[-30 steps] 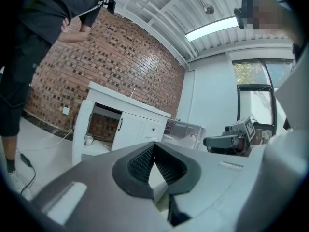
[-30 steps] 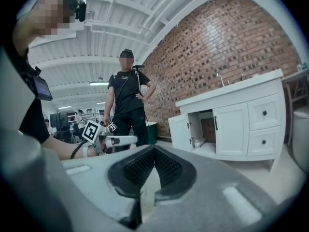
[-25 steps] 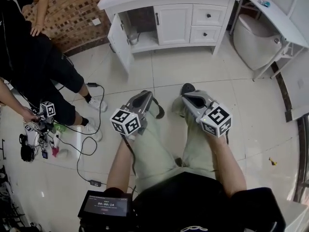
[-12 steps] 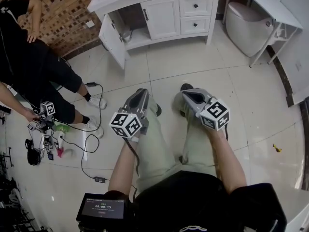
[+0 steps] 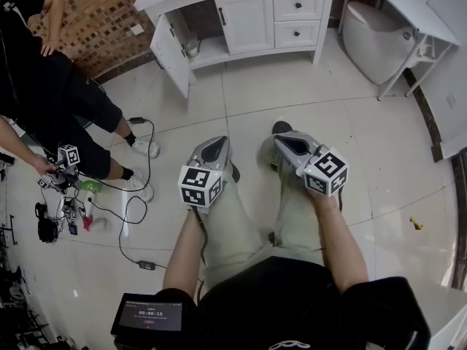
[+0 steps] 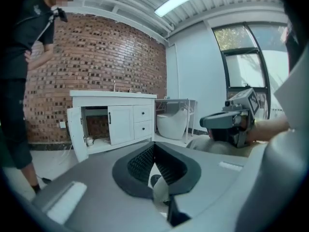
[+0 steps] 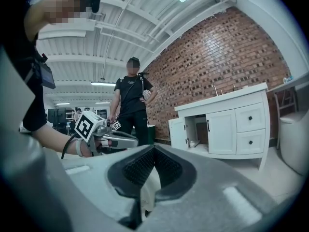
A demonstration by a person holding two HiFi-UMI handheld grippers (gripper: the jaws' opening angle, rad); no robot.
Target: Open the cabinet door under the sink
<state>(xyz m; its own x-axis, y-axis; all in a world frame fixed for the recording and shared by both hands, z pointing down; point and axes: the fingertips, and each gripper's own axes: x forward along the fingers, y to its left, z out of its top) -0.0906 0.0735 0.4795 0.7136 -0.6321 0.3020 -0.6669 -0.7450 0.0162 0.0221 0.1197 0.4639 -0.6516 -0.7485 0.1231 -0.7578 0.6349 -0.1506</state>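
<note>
The white sink cabinet (image 5: 248,22) stands at the far end of the tiled floor. Its left door (image 5: 169,49) hangs wide open, showing a shelf and a pipe inside; the middle door is closed. My left gripper (image 5: 214,146) and right gripper (image 5: 286,143) hover side by side over the person's knees, far short of the cabinet. Both are shut with nothing between the jaws. The left gripper view shows the cabinet (image 6: 113,124) with its open door (image 6: 77,132) ahead. The right gripper view shows the cabinet (image 7: 227,124) to the right.
A person in black (image 5: 66,100) stands at the left beside cables (image 5: 124,210) and gear on the floor. A white tub (image 5: 376,42) sits under a white table (image 5: 408,9) right of the cabinet. Two drawers (image 5: 298,6) fill the cabinet's right side.
The cabinet has slid toward the top of the head view. The left gripper has rolled a little and shifted slightly right. Both grippers stay shut.
</note>
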